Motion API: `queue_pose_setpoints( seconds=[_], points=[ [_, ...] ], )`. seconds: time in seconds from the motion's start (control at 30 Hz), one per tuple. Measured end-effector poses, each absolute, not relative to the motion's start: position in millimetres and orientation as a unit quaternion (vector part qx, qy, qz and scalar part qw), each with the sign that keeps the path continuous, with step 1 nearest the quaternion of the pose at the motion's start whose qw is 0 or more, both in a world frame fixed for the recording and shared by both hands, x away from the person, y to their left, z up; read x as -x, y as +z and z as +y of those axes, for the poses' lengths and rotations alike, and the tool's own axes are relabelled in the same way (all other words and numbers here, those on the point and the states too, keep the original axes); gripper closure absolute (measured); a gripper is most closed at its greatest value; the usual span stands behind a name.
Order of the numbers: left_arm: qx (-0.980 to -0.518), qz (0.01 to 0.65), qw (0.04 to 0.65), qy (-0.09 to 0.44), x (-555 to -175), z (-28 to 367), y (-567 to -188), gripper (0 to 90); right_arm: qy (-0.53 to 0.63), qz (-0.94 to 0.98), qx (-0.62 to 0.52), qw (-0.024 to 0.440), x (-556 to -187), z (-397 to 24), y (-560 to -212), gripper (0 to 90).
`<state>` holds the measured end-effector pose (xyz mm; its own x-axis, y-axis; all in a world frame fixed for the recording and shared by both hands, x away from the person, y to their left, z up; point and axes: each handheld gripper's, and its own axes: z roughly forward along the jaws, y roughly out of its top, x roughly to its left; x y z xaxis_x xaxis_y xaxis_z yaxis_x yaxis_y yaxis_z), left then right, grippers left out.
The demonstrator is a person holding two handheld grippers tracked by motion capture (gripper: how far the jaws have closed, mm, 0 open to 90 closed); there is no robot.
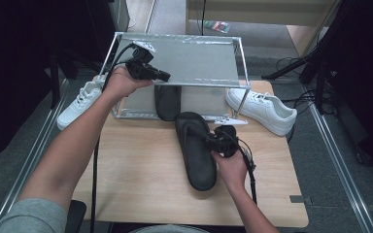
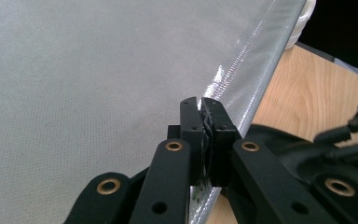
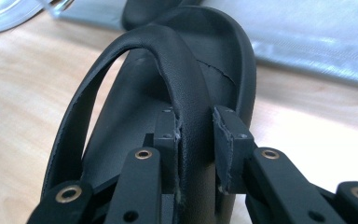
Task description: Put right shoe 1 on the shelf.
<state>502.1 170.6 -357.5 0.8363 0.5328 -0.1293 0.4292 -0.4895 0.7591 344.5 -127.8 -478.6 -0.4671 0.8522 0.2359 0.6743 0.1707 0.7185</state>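
A black flip-flop (image 1: 196, 160) lies lengthwise on the wooden table (image 1: 136, 170). My right gripper (image 1: 208, 141) comes at it from the right and is shut on its strap (image 3: 168, 46); in the right gripper view (image 3: 196, 121) the strap runs between both pads. A second black flip-flop (image 1: 167, 99) sits on the lower level of a metal-framed rack, under the grey fabric top shelf (image 1: 194, 60). My left gripper (image 1: 165, 76) is shut on the shiny front hem (image 2: 247, 70) of that shelf, and its jaws (image 2: 201, 105) pinch the fabric edge.
One white sneaker (image 1: 80, 103) lies off the table's left side beside the rack. Another white sneaker (image 1: 267, 109) rests at the table's back right corner. The rack's thin front post (image 1: 243, 99) stands just behind the right gripper. Cables trail from both grippers.
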Motion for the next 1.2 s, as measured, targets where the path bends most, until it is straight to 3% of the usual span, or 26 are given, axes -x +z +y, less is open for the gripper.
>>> queue_pose_setpoints(
  seconds=[0.3,0.57,1.2],
  points=[
    [-0.861,0.277,0.421,0.062,-502.9,171.0,-357.7,88.0,0.381,0.749,-0.525,0.135,-380.0,-126.7,-483.3,74.0],
    [-0.861,0.276,0.422,0.061,-503.5,171.5,-357.8,88.0,0.400,0.723,-0.550,0.126,-404.8,-126.0,-491.5,73.8],
    [-0.859,0.278,0.426,0.059,-504.1,171.9,-358.7,87.9,0.389,0.717,-0.547,0.189,-439.8,-102.5,-495.7,73.5]
  ],
)
